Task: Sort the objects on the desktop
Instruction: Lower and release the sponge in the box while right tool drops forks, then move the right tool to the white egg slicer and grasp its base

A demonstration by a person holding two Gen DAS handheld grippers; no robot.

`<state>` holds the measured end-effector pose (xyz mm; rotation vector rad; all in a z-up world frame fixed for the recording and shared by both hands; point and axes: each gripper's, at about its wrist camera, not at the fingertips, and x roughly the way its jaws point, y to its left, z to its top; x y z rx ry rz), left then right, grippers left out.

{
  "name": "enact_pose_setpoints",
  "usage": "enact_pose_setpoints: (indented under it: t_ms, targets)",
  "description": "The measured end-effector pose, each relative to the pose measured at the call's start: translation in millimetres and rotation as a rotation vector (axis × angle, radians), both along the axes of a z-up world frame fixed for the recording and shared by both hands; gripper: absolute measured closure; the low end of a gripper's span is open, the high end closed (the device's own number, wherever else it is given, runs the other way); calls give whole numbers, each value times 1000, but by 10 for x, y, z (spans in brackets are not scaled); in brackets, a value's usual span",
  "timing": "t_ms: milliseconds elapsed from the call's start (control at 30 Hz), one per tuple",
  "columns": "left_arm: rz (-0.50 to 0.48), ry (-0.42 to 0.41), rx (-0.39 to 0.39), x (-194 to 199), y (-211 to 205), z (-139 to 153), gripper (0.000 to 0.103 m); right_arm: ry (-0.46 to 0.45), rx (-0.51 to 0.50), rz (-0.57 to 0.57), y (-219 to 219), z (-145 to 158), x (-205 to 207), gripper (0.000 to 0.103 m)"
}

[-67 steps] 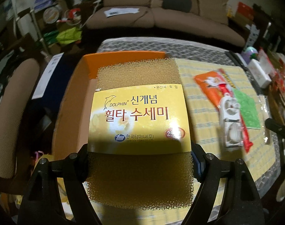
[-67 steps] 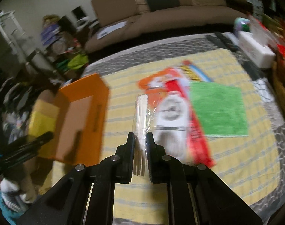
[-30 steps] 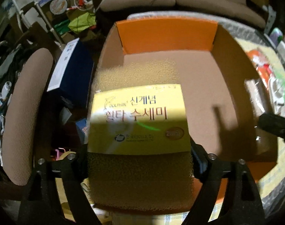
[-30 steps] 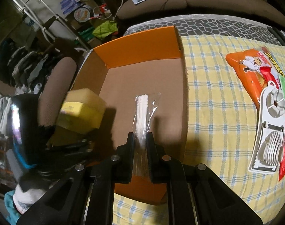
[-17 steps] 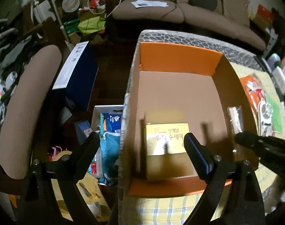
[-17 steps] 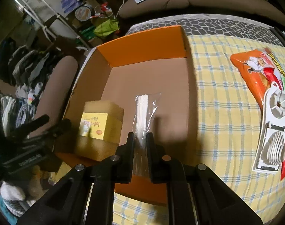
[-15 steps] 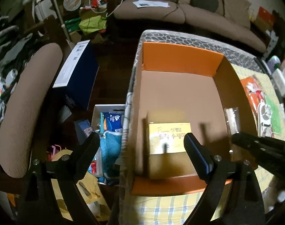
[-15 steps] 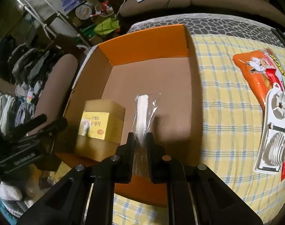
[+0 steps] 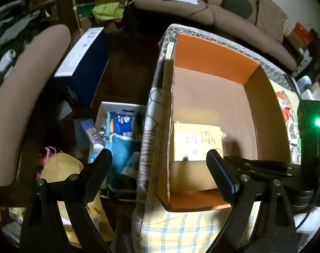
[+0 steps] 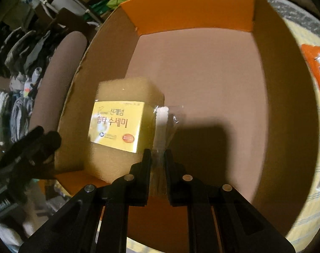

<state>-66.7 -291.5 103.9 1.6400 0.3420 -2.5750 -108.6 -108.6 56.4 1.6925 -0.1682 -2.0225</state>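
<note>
The right gripper [image 10: 157, 158] pinched a clear plastic packet of white sticks [image 10: 161, 124], its long axis pointing straight away, over the brown cardboard box with orange flaps [image 10: 202, 12]. Just left lay the yellow-labelled tan sponge [image 10: 117, 124], flat on the box floor by the near left wall. The left gripper [image 9: 160, 164] hung wide apart and empty above the box's left edge. Beyond sat an orange snack bag [image 10: 315, 63], cut off, on the yellow checked worktop cloth [image 9: 181, 227].

The box [image 10: 275, 80] floor lies open right of the sponge [image 10: 117, 124], which crowds the left wall; the walls hem in the sides.
</note>
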Motion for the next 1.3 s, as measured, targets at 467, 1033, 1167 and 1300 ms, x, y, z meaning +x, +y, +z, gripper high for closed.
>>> enact_pose_setpoints:
  t_ms: [467,1033,1167,1300]
  targets:
    - [-39,8,-33,47,194,32,13,41,70,-40,261,79,-76,75]
    - [-178,68,-45,138,1318,354,10,333,178,-138,1564,945,321,37]
    - [-240,62,-4,151,1672,376,6,319,162,-220,2048,916,397,34]
    - [-289,72,27,177,2023,403,6,312,129,-293,2490,894,468,33]
